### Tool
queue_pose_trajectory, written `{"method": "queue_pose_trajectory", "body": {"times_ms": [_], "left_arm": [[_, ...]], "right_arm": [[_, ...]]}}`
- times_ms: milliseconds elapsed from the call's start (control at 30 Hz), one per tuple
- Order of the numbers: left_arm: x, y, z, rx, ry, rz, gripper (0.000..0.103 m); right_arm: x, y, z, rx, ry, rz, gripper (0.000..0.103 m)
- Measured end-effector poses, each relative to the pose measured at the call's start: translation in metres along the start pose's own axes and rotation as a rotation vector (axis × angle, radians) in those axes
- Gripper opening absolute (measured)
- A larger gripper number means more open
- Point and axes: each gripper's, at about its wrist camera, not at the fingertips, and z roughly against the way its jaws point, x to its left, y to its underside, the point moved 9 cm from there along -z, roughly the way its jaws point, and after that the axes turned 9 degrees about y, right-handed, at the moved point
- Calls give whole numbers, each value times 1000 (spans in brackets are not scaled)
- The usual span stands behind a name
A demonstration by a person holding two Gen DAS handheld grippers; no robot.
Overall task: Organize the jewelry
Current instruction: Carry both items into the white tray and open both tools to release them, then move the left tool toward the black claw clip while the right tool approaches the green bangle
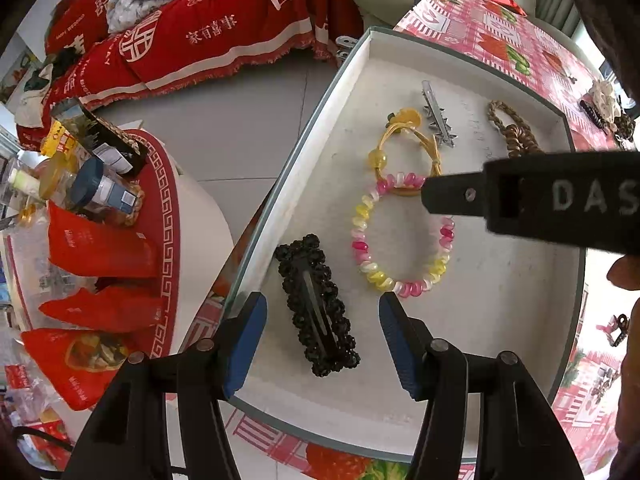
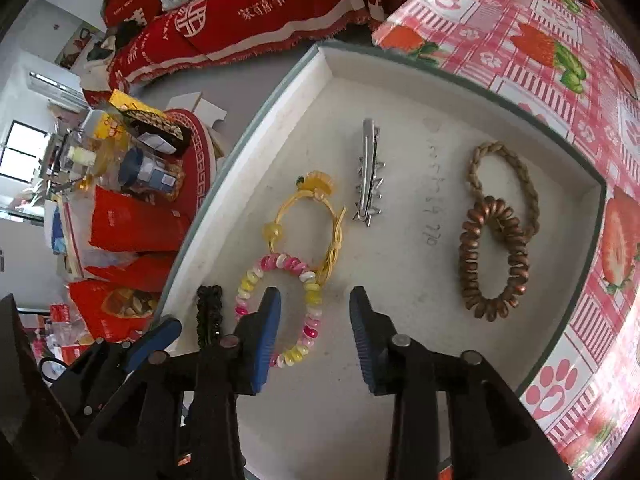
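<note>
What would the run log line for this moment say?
left gripper: open over black clip | right gripper: open, empty | pink-yellow coil bracelet: lying in tray

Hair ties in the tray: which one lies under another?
The braided tan tie: the copper coil tie overlaps its lower end; the other rings touch only edges.

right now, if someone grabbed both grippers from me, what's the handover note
Left gripper: open, straddling the black beaded clip, pads not touching it.
Right gripper: open, nothing held, one finger over the pink-and-yellow coil tie.
In the white tray: black clip, coil tie overlapping the yellow bead tie, silver clip, brown coil tie overlapping the braided tie.
Done: six pieces are in the tray.
Left: a few hair pieces lie on the tablecloth outside the tray.
</note>
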Motion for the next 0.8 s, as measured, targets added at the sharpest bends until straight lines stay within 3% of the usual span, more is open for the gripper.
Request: {"method": "queue_pose_trajectory", "body": {"times_ms": [167,200,267,567,800], "left_arm": [[-1,-1,6,-7,-10,-5,67],[-2,-1,7,-7,-12,-7,88],[-4,-2,10,-18,-4,-4,103],[-22,-11,22,-32,-28,-67,103],[-67,-21,37,-48,20,-162,103]], "right_arm": [[-2,-2,15,-32,-20,-16,39],[-4,-2,19,-41,-23,-25,39],[-8,-2,27,-52,-27,-39,40],[-46,15,64,-103,-34,-149,48],[-97,46,94,-142,-17,-282,74]]}}
